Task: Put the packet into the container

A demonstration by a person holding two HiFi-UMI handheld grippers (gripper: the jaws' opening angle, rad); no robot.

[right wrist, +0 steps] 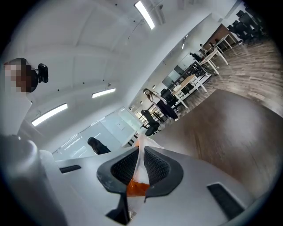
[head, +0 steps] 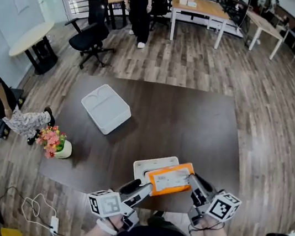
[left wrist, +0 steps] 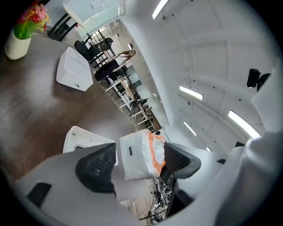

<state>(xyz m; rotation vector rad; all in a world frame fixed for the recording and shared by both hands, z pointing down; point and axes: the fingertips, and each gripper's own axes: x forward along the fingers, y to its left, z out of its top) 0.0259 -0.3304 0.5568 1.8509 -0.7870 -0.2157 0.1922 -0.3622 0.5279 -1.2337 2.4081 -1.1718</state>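
Desk (head: 191,122), dark brown, spreads out ahead of both tools. White box (head: 106,109) lies on it well ahead of L tool (head: 140,189) and off to that tool's left, apart from everything else. Container (head: 146,168), also white, sits near desk's front edge, just ahead of the tools. In L tool view it shows beyond the left jaw.

Packet (head: 170,179), orange w/ white label, is held up btwn the two tools. In head view it overlaps container's right part; can't tell if they touch.

R tool (head: 195,184) is clenched on packet's right edge. In R tool view both pads pinch the thin film, w/ orange showing below the pads and white above.

L tool is released, jaws spread wide. Packet's white end (left wrist: 139,154) sits btwn them. Left pad stands clear w/ a gap. Right pad is close against the orange side, but there's no squeeze.

Flower pot (head: 56,144), pink & red blooms, stands on desk's left edge, to the left of L tool and apart from it.
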